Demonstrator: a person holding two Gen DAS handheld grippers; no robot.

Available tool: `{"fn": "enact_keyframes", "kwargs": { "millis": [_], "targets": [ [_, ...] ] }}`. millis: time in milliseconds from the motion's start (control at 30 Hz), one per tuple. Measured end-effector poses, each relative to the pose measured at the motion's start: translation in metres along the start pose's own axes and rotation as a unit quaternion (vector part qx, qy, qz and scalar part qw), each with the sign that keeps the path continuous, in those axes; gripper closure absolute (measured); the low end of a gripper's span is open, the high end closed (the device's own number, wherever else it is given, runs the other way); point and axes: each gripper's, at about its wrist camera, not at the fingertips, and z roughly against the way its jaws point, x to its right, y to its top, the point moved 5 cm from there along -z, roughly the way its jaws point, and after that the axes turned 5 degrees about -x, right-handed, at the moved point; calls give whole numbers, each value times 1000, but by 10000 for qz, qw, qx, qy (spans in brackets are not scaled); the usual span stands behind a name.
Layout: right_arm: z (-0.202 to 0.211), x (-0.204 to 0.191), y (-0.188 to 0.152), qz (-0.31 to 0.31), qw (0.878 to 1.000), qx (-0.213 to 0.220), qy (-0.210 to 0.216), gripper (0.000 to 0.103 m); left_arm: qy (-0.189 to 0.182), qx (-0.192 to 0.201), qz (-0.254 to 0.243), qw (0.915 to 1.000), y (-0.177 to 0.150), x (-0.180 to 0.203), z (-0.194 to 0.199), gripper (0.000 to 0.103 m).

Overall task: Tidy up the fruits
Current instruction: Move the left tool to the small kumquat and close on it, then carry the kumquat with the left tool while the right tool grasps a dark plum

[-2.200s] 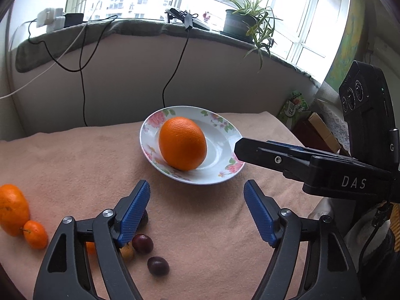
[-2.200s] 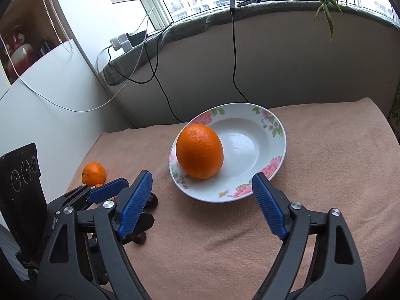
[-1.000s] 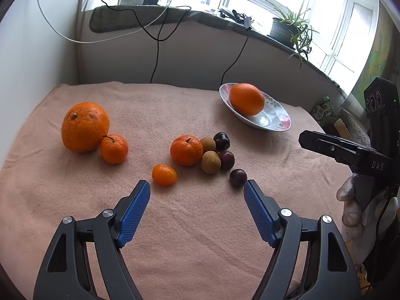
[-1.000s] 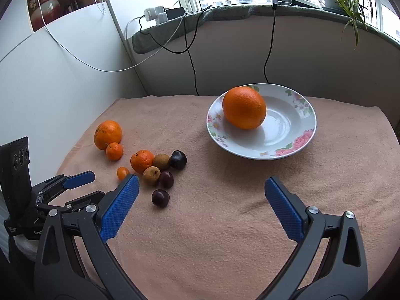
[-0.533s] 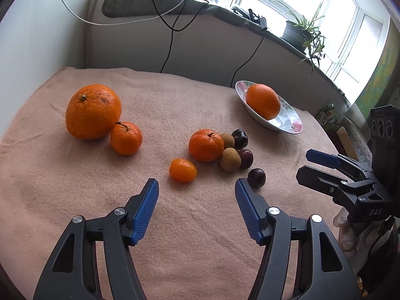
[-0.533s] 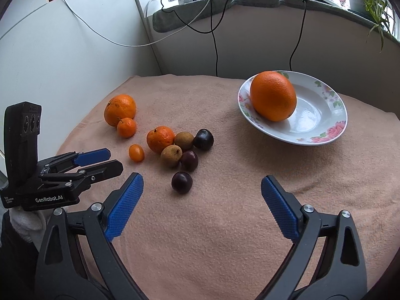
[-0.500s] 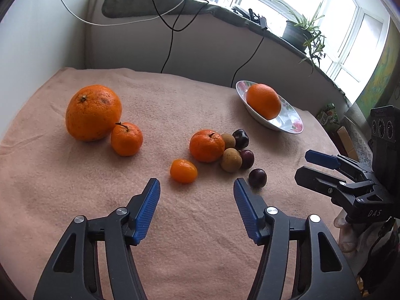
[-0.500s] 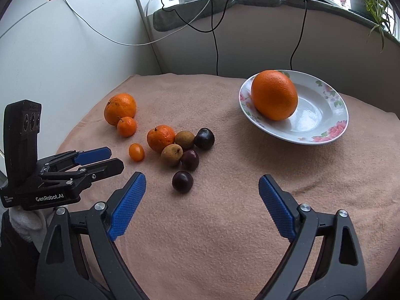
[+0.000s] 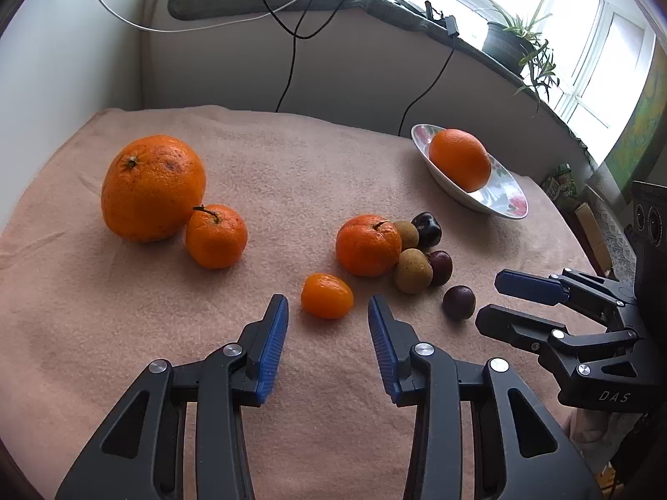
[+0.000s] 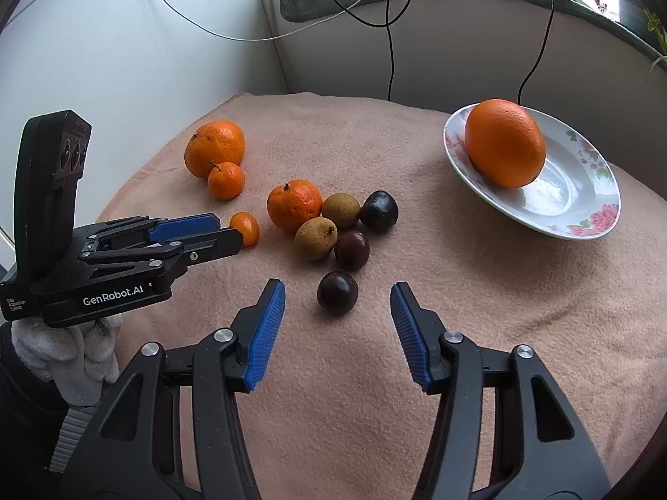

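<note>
**Both grippers closing over loose fruit on the blanket**

Left gripper (image 9: 328, 312): jaws apart and closing, blue pads flanking the small oval orange fruit (image 9: 327, 295) without visible contact; fruit sits just beyond the fingertips on the pink blanket (image 9: 292, 166). Seen from the right wrist view, same gripper (image 10: 225, 231) reaches in from the left with its tips at that fruit (image 10: 246, 228).

Right gripper (image 10: 337, 291): jaws apart and closing, nearest dark plum (image 10: 337, 292) lying between the fingertips, gaps visible on both sides, nothing clamped. In the left wrist view, this gripper (image 9: 492, 300) comes in from the right, tips just beside the same plum (image 9: 458, 301).

Cluster just beyond: mandarin (image 10: 294, 205), two brown round fruits (image 10: 315, 238) (image 10: 341, 210), two more dark plums (image 10: 352, 250) (image 10: 379, 211), all touching or nearly so.

Far left: large orange (image 9: 153, 187) with a smaller mandarin (image 9: 216, 236) touching its near right side.

Far right: floral plate (image 10: 583, 191) holding one large orange (image 10: 505, 142) against its left rim; remainder of plate bare.

White-gloved hand (image 10: 71, 350) visible under left gripper body. Black cables (image 10: 389, 41) hanging down the wall from the sill behind.
</note>
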Motion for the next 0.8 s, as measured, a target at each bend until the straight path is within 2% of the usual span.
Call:
{"fn": "enact_keyframes", "kwargs": {
  "millis": [200, 333, 433, 567, 800],
  "targets": [
    [-10, 3, 4, 19, 9999, -97, -52, 55, 47, -53, -90, 9999, 2, 2, -5, 67],
    [-14, 4, 5, 50, 9998, -163, -33, 64, 100, -99, -130, 9998, 3, 2, -10, 72],
    [-17, 2, 5, 109, 9997, -204, -63, 67, 136, -144, -118, 9997, 3, 0, -14, 75],
    [-22, 3, 5, 109, 9995, -275, -60, 75, 161, -139, -148, 9997, 4, 0, -14, 76],
    [-23, 2, 5, 104, 9996, -279, -2, 78, 155, -123, -151, 9997, 6, 1, -15, 76]
  ]
}}
